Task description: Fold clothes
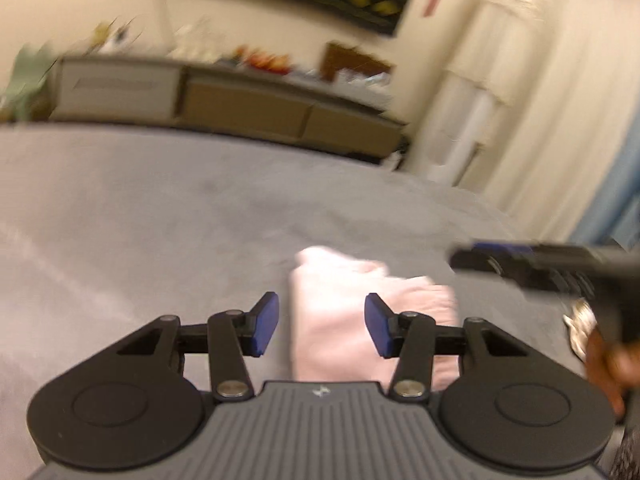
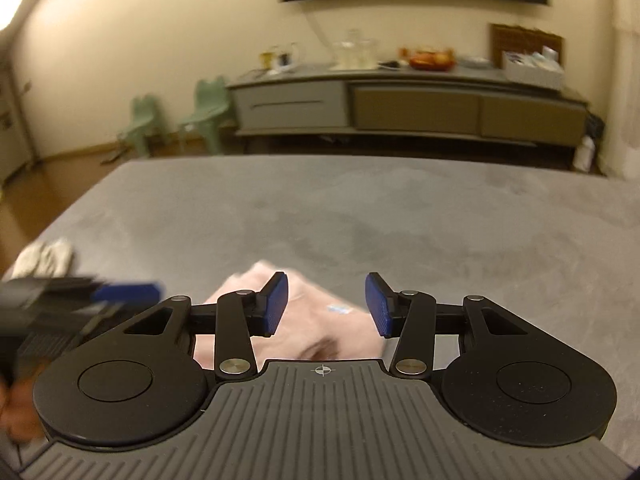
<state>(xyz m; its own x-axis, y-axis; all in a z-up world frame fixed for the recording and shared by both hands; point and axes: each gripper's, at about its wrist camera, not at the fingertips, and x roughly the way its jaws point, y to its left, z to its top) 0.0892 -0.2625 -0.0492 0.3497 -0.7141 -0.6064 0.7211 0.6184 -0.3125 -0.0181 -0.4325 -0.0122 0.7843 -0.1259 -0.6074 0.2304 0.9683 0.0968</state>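
Pale pink soft fabric garment, bunched and partly folded, lies on the grey suede-like flat surface, near its front edge, right below both tools. Left gripper, black linkage with blue pads, hovers over it, jaws apart, nothing between the pads, cloth visible through the gap but lower down, not pinched. Right gripper, same build, also parted and empty, pink cloth under it with a small blue-printed label showing; a fold shadow sits close to the tool body. Each tool shows at the edge of the other's view, so the two are side by side and close. A small white crumpled cloth lies at far left of the right view, well apart from the pink piece. Left view is blurred, edges of the garment hard to read there. Judgement: step in hand is re-gripping to make the next fold. To do it well: bring both claws down onto one shared edge, spaced apart along it, pinch one layer stack fully, lift together level, carry over evenly, lay flat so no bunching. Risk: grabbing only the top layer, or uneven lift skewing the fold.
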